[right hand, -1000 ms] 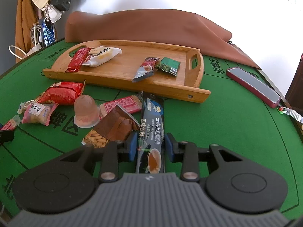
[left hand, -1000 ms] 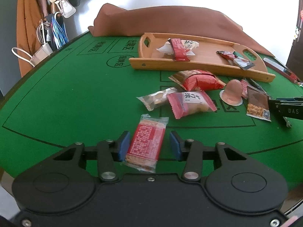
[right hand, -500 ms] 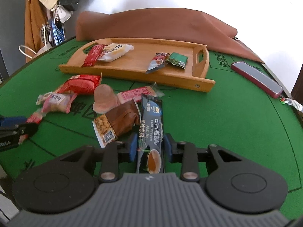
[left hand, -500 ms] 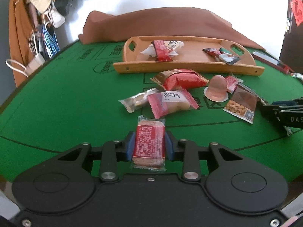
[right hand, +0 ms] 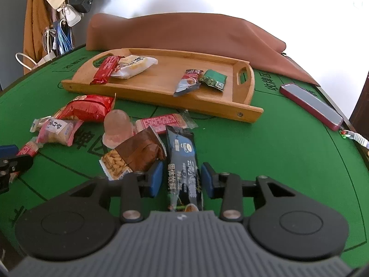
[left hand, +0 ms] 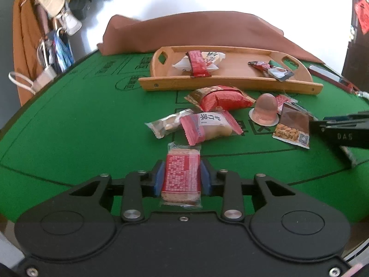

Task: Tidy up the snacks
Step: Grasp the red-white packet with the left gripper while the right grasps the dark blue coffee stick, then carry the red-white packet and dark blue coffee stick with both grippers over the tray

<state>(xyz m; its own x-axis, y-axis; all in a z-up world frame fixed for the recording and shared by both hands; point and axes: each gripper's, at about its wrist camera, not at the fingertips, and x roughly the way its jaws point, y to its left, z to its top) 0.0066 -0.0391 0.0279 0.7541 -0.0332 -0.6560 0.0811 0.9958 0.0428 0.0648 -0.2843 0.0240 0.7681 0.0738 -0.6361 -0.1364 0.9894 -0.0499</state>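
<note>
Left gripper [left hand: 182, 176]: jaws have just been closing, blue pads now pressed on both long edges of the red cracker packet [left hand: 181, 175], held near its rear half, nose pointing to 12 o'clock.

Right gripper [right hand: 181, 179]: jaws narrow around the dark coffee sachet [right hand: 184, 168]; slim gaps visible between pads and wrapper on both sides, so apparently not yet pinched.

Wooden tray [left hand: 230, 85] at 12 o'clock on the green counter [left hand: 69, 127], already carrying a red bar and white packet at its 9 o'clock end, two small packets at its 3 o'clock end. Loose pile still between grippers and tray: red puffed bag [left hand: 224, 98], pink packet [left hand: 208, 125], jelly cup [left hand: 265, 110], almond packet [right hand: 133, 157].

Risks from here, as judgement:
- Cracker packet gripped toward the back; front end free to droop or pivot on the lift, possibly slipping from the pads. Harder squeeze likely to crush the cracker.
- Coffee sachet slick and thin, lying slightly askew between the pads; closing may buckle it or catch only a crimped edge.
- Almond packet touching the right gripper's 9 o'clock finger; likely dragged or flipped during lifting.
- Jelly cup just past 12 o'clock of the almond packet; easily toppled by a low carry toward the tray.
- Both grippers heading for one tray; possible clash over the pile.
</note>
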